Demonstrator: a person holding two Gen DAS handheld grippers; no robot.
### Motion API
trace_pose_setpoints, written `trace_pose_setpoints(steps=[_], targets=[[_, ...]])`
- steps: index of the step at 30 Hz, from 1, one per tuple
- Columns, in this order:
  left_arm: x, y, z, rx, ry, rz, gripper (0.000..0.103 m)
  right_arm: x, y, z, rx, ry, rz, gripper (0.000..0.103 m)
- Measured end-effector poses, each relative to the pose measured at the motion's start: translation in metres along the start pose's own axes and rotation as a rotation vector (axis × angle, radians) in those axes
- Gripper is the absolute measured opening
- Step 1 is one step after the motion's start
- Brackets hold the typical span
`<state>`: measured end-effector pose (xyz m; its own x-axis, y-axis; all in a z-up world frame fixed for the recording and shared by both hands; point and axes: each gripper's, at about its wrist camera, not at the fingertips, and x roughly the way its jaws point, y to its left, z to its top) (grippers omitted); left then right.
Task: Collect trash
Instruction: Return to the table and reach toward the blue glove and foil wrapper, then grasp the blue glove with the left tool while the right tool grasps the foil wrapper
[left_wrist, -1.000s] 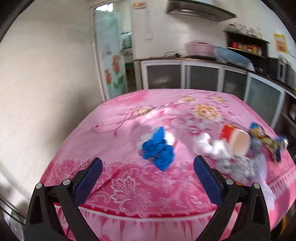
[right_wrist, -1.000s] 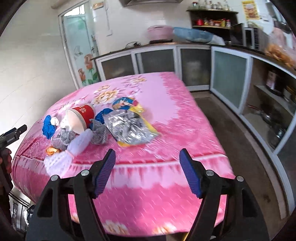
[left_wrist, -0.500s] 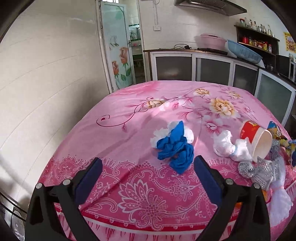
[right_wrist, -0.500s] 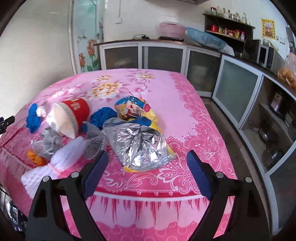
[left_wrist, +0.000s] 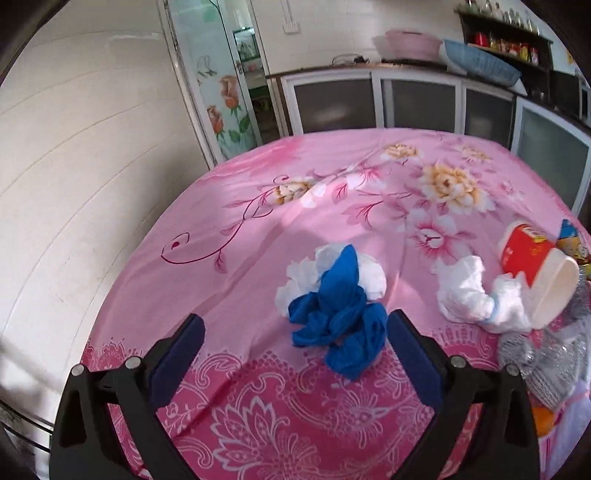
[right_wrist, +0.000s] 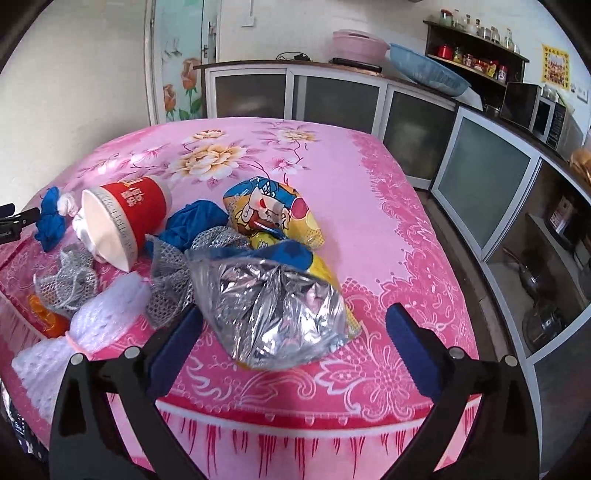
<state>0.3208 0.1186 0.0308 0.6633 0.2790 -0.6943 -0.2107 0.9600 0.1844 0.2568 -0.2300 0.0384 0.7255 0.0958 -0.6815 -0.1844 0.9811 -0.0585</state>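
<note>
1. Table (right_wrist: 369, 206): draped in a pink floral cloth; trash gathered toward its near edge; kitchen cabinets (right_wrist: 340, 99) beyond at twelve o'clock.
2. Left gripper (left_wrist: 295, 332): jaws released and spread wide, clamping nothing; pointed down at the cloth; also glimpsed at nine o'clock in the right wrist view.
3. Blue crumpled wad (left_wrist: 340, 317): lies on the cloth just ahead of the left gripper, nearer its right finger (left_wrist: 413, 354), toward one o'clock of the gap; not touched by either pad.
4. White tissue (left_wrist: 332, 266): directly behind and under the blue crumpled wad, touching it.
5. Second white tissue (left_wrist: 469, 291): at three o'clock of the wad, against the mouth of the cup.
6. Red paper cup (right_wrist: 122, 218): tipped on its side, white mouth facing the near edge; at ten o'clock in the right wrist view.
7. Right gripper (right_wrist: 293, 332): jaws opening, nearly at full spread; pads pressing on nothing.
8. Silver foil bag (right_wrist: 273, 306): crumpled, on the cloth at the near edge, its near end lying between the right gripper's fingertips, apart from both.
9. Cartoon snack packet (right_wrist: 269, 210): yellow and blue, at twelve o'clock of the foil bag, partly under it.
10. Grey mesh scraps (right_wrist: 170, 280): at nine o'clock of the foil bag, touching it.
11. White foam net (right_wrist: 103, 317): at eight o'clock, overhanging the table edge; orange scrap (right_wrist: 44, 314) beside it.
</note>
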Motion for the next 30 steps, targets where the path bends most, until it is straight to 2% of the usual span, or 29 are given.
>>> trace_pose_setpoints(steps=[5, 8, 11, 14, 15, 16, 17, 18, 19, 21, 23, 24, 25, 28, 30], targets=[[0.017, 0.002, 0.004, -0.066, 0.066, -0.089, 0.095, 0.006, -0.001, 0.006, 0.007, -0.002, 0.007, 0.095], [0.026, 0.001, 0.003, -0.091, 0.090, -0.102, 0.095, 0.012, -0.004, 0.006, 0.017, 0.007, 0.019, 0.095], [0.036, -0.006, 0.001, -0.072, 0.125, -0.096, 0.095, 0.020, -0.007, 0.006, 0.034, 0.021, 0.034, 0.095], [0.041, -0.008, -0.002, -0.082, 0.145, -0.132, 0.095, 0.026, -0.010, 0.007, 0.059, 0.036, 0.056, 0.094], [0.041, -0.008, -0.003, -0.090, 0.149, -0.133, 0.093, 0.027, -0.010, 0.007, 0.061, 0.041, 0.058, 0.090], [0.042, -0.007, -0.004, -0.097, 0.151, -0.134, 0.089, 0.028, -0.010, 0.007, 0.059, 0.047, 0.055, 0.075], [0.043, -0.006, -0.005, -0.102, 0.159, -0.133, 0.075, 0.030, -0.009, 0.008, 0.052, 0.059, 0.039, 0.068], [0.045, -0.005, -0.006, -0.107, 0.176, -0.140, 0.062, 0.032, -0.008, 0.008, 0.046, 0.070, 0.035, 0.066], [0.046, -0.004, -0.007, -0.115, 0.189, -0.157, 0.056, 0.034, -0.007, 0.008, 0.046, 0.084, 0.048, 0.059], [0.049, -0.003, -0.009, -0.124, 0.203, -0.163, 0.032, 0.033, -0.007, 0.007, 0.053, 0.080, 0.046, 0.056], [0.050, -0.001, -0.009, -0.132, 0.199, -0.161, 0.018, 0.029, -0.005, 0.007, 0.051, 0.070, 0.036, 0.046], [0.049, 0.002, -0.009, -0.142, 0.197, -0.169, 0.016, 0.027, -0.004, 0.007, 0.045, 0.063, 0.019, 0.036], [0.048, 0.004, -0.008, -0.156, 0.195, -0.176, 0.015, 0.023, -0.003, 0.008, 0.040, 0.052, 0.012, 0.032], [0.038, 0.011, -0.009, -0.183, 0.176, -0.189, 0.013, 0.014, -0.003, 0.009, 0.053, 0.022, -0.006, 0.024], [0.028, 0.015, -0.008, -0.188, 0.153, -0.193, 0.013, 0.007, -0.005, 0.009, 0.064, 0.004, -0.009, 0.022]])
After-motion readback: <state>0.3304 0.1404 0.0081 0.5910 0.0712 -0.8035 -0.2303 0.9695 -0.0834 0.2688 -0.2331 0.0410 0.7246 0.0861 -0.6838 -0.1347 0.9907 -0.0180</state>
